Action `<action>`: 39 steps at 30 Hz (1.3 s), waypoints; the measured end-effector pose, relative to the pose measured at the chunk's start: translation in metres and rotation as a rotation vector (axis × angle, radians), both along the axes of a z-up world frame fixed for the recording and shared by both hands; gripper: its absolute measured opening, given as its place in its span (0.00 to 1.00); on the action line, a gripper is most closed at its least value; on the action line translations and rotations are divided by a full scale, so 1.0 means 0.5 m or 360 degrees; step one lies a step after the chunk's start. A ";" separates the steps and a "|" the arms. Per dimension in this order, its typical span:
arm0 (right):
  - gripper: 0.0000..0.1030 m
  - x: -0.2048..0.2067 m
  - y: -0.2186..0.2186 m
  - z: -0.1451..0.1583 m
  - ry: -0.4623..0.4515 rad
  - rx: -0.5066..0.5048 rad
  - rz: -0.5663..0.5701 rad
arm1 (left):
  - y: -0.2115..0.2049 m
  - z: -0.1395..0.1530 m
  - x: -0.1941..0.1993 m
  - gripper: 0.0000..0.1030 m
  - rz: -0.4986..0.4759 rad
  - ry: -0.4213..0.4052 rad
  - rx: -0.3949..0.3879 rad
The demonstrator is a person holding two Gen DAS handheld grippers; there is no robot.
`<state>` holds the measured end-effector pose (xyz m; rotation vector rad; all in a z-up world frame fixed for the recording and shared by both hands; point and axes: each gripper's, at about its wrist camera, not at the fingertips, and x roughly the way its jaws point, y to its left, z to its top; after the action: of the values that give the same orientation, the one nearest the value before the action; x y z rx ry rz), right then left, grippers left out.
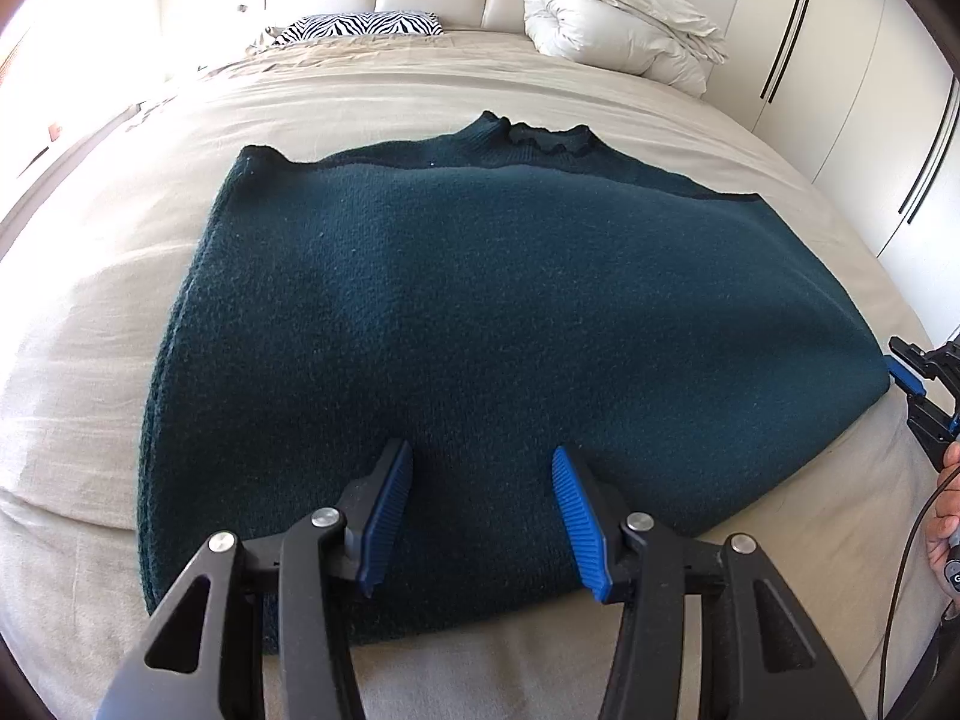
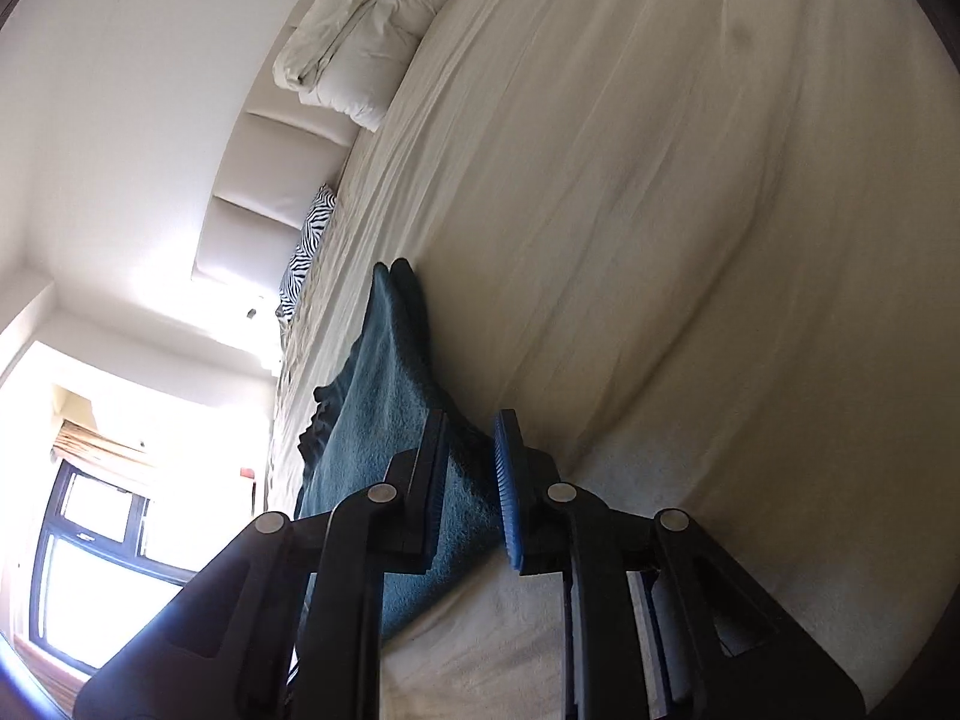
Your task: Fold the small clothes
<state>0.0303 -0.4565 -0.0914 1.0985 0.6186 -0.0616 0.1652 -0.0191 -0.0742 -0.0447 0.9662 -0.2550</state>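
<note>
A dark teal knit sweater (image 1: pixel 480 300) lies folded flat on the beige bed sheet (image 1: pixel 78 360), its frilled collar at the far end. My left gripper (image 1: pixel 483 468) is open over the sweater's near edge, its blue pads apart, with cloth beneath them. My right gripper (image 1: pixel 900 384) shows at the sweater's right edge. In the right wrist view the right gripper (image 2: pixel 471 432) is rolled sideways, its jaws open around the sweater's edge (image 2: pixel 384 372), one finger above the cloth and one against the sheet.
A rolled white duvet (image 1: pixel 618 24) and a zebra-print pillow (image 1: pixel 360 24) lie at the padded headboard. White wardrobe doors (image 1: pixel 840 90) stand to the right. A window (image 2: pixel 90 540) is on the far side of the bed. A hand with a cable (image 1: pixel 942 516) is at the right edge.
</note>
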 end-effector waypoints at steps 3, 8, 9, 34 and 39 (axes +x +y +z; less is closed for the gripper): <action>0.15 0.018 0.038 0.043 -0.0052 -0.0076 0.0071 | 0.000 0.003 -0.001 0.50 0.0001 -0.0004 -0.0012; 0.15 0.100 0.169 0.087 -0.0091 -0.0137 0.0353 | 0.026 0.040 0.003 0.50 0.0042 -0.0011 -0.0136; 0.15 0.120 0.193 0.089 -0.0084 -0.0141 0.0402 | 0.029 0.051 0.011 0.50 0.0043 -0.0044 -0.0128; 0.16 0.492 0.331 -0.023 0.0065 -0.0029 0.0605 | 0.155 -0.004 0.245 0.60 0.0161 -0.0130 -0.0379; 0.15 0.429 0.148 -0.031 0.0019 0.0025 0.0254 | 0.144 -0.007 0.240 0.60 0.0152 -0.0145 -0.0354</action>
<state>0.2450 -0.3827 -0.1069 1.0615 0.7167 0.0748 0.2852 0.0529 -0.0778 -0.2803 0.8394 -0.2731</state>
